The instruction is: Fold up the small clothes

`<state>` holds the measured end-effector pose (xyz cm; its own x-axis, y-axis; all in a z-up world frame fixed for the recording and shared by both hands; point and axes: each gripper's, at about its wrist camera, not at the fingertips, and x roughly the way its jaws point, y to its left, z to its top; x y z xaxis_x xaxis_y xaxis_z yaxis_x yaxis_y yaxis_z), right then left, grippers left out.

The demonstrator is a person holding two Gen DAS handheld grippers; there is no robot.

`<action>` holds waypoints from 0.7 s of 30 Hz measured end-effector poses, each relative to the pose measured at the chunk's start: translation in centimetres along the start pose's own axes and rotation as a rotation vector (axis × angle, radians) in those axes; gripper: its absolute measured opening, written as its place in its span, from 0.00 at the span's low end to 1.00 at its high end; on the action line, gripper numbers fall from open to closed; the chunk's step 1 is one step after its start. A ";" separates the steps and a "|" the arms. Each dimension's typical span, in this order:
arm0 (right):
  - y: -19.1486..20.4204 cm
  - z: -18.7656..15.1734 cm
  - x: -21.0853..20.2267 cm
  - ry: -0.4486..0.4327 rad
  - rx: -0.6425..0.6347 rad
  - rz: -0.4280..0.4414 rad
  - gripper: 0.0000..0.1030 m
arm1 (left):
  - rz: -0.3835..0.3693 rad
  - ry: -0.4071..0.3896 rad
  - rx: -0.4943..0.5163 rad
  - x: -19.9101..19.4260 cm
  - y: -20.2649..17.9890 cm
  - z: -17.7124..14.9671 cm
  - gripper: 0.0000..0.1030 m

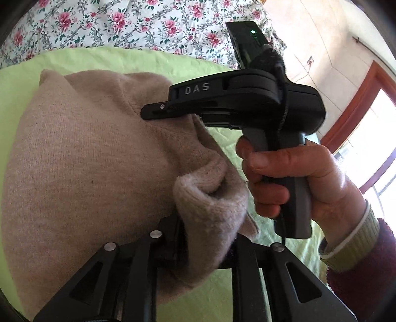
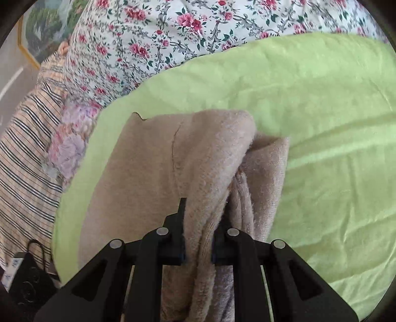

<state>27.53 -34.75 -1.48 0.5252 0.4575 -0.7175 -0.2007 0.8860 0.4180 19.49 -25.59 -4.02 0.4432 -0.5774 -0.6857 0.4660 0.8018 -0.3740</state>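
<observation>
A beige knitted sweater (image 1: 81,153) lies on a light green sheet (image 1: 123,59) spread over a flowered bed cover (image 1: 99,22). The left gripper (image 1: 208,237) pinches a bunched fold at the sweater's right edge. The right gripper (image 2: 198,245), held in a hand (image 1: 297,178), stands narrow, clamping a thick fold of the same sweater.

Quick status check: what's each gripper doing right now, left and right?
Left gripper: closed on a bunched fold of the beige sweater.
Right gripper: closed on a thick fold of the same sweater, over the green sheet.
</observation>
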 end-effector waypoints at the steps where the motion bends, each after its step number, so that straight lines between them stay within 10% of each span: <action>1: 0.0 -0.1 -0.2 -0.005 -0.003 -0.018 0.17 | -0.014 0.007 -0.002 -0.3 0.2 0.0 0.23; 7: -1.5 -1.8 -3.6 -0.068 0.057 -0.215 0.56 | -0.051 0.009 0.001 -6.4 1.5 -1.6 0.58; 12: -1.6 -4.0 -6.2 -0.114 0.117 -0.076 0.77 | 0.031 -0.063 -0.077 -11.4 6.6 -1.6 0.75; 21: -2.1 -3.5 -2.2 -0.023 0.169 0.035 0.78 | -0.060 0.036 -0.298 -6.3 15.3 3.4 0.79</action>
<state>23.85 -37.31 -2.72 0.5398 0.4845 -0.6884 -0.0784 0.8432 0.5319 26.42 -10.23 -3.28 0.3919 -0.6239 -0.6761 0.2430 0.7790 -0.5781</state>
